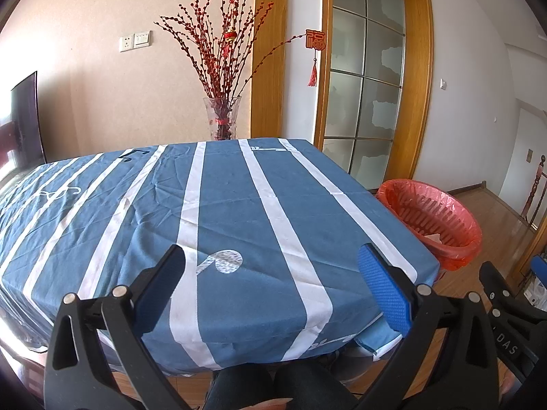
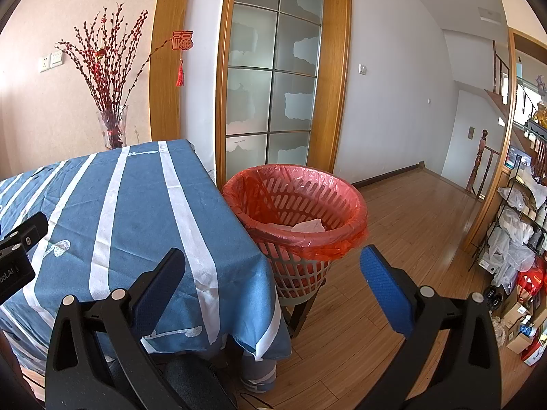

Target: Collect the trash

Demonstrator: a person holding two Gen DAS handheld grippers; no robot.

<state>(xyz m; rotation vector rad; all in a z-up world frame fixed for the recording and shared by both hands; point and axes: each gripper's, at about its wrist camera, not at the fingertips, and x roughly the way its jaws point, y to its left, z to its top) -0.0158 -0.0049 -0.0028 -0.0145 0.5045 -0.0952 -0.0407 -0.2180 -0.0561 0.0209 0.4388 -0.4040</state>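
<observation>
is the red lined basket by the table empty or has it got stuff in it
Not empty: the right wrist view shows crumpled white paper lying inside the basket, low against its near wall. How much lies beneath it is hidden.

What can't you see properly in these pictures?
- Bin bottom: right wrist view, its near rim hides it; only white paper shows.
- Left side of table: left wrist view, cut by the frame edge.
- Shelf items: right wrist view, small and warped.

Blue striped tablecloth (image 1: 218, 205) fills centre; vase (image 1: 222, 119) with red branches behind it, glass door (image 1: 362, 95) upper right, shelf (image 2: 519, 225) far right.
</observation>
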